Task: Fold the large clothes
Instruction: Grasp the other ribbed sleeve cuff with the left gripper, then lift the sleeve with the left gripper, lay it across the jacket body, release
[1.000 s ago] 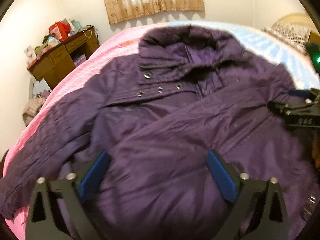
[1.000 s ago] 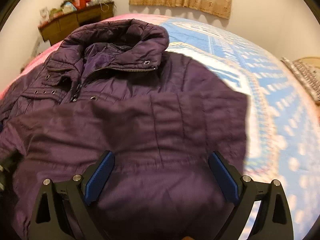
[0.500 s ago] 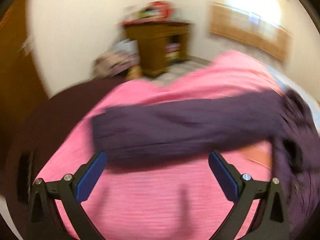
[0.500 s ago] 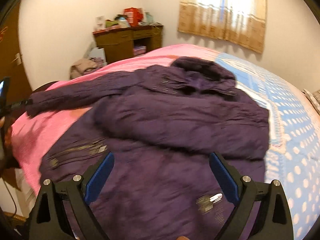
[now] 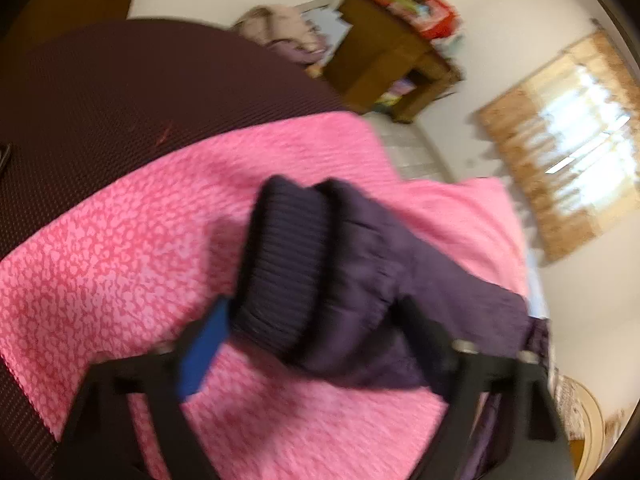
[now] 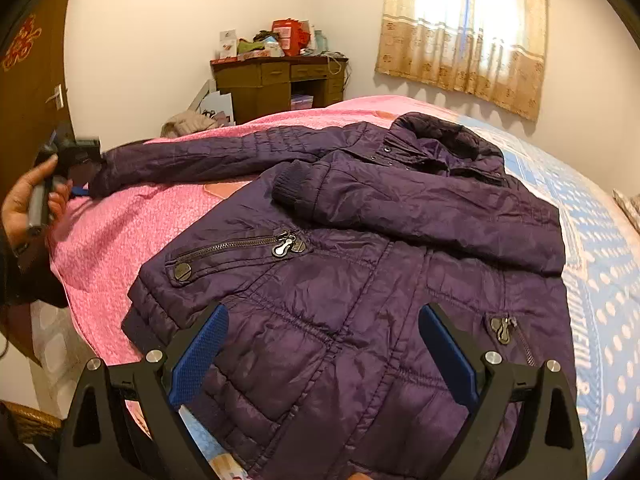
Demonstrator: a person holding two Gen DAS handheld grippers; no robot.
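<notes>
Found the purple jacket [image 6: 360, 280] lying front-up across the bed, partly on the pink blanket [image 6: 132, 232] and partly on the blue dotted cover [image 6: 600, 280]. Saw one sleeve, the folded sleeve [image 6: 420, 208], laid across the chest, with its ribbed cuff ending just above the zipped chest pocket [image 6: 236, 246]. Saw the other, the outstretched sleeve [image 6: 224, 156], reaching sideways over the pink blanket toward the bed's edge.

Caught the left gripper [image 5: 312, 340] at the end of that outstretched sleeve, held in the left hand [image 6: 32, 200]. Noted its jaws spread wide, with the dark ribbed cuff [image 5: 284, 272] sitting in the gap between them above the pink blanket. Could not tell through the motion blur whether the blue pad [image 5: 204, 344] was touching the cuff; looked close beside it, possibly in contact.

Found the right gripper [image 6: 320, 352] hovering over the lower front of the jacket, near the hem. Noted its jaws spread wide as well, pinching nothing, with quilted fabric showing between the two blue pads. Spotted a second zip pull [image 6: 502, 328] just inside the right-hand finger.

Beyond the bed, made out a wooden desk [image 6: 280, 80] piled with clutter against the wall, a patterned curtain [image 6: 460, 28] over a bright window, and a brown door [image 6: 32, 80] at the side.
</notes>
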